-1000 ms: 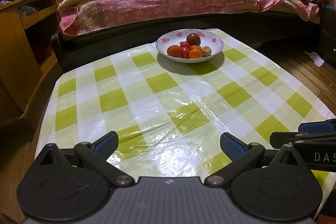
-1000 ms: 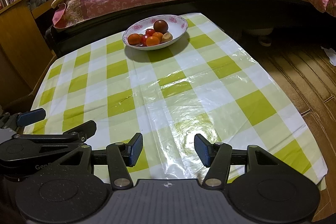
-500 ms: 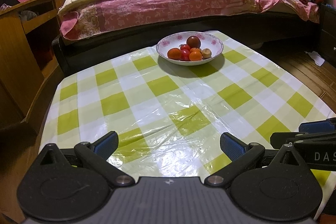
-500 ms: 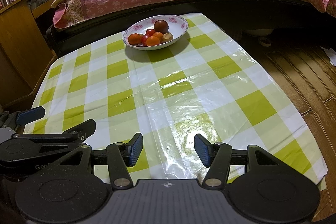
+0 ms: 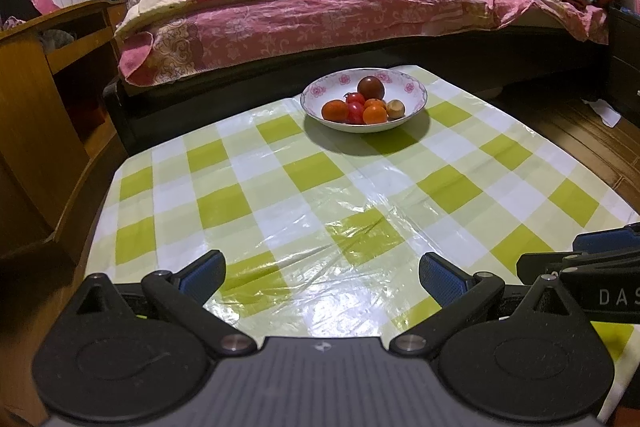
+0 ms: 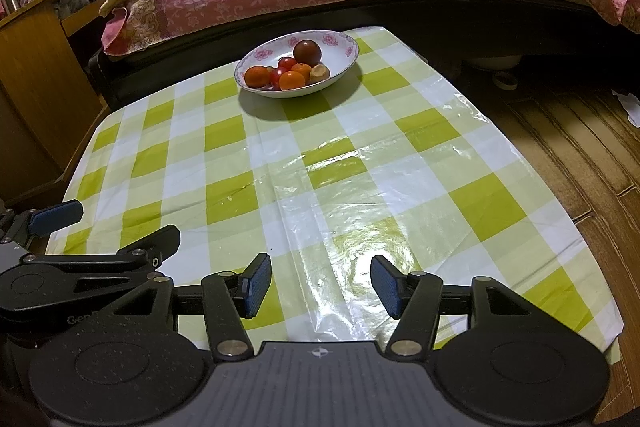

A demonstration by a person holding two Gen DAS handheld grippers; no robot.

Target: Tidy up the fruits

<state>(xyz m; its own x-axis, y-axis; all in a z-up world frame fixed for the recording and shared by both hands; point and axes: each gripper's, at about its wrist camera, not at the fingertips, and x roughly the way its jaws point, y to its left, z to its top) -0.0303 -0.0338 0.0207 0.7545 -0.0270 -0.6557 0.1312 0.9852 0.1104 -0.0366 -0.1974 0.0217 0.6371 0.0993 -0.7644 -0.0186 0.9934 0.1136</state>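
- Bed (image 5: 360,7) with pink bedding is sitting behind the table, running across the back of both views.
- Wooden cabinet (image 5: 44,99) is standing off the table's left side.
- Table (image 5: 280,187), covered in a green-and-white checked cloth under clear plastic, is filling the middle.
- Left gripper (image 5: 322,277) is hovering over the near edge, jaws spread wide, nothing between them.
- Right gripper (image 6: 321,285) is hovering just beside it on the right, jaws opening, only bare cloth between the pads.
- Bowl (image 6: 340,45), white with pink flowers, is sitting at the far end, well apart from both grippers.
- Fruits (image 6: 290,71) are lying inside the bowl: three orange ones, red tomatoes, one pale brown one.
- Dark round fruit (image 6: 307,53) is sitting at the back of the pile.
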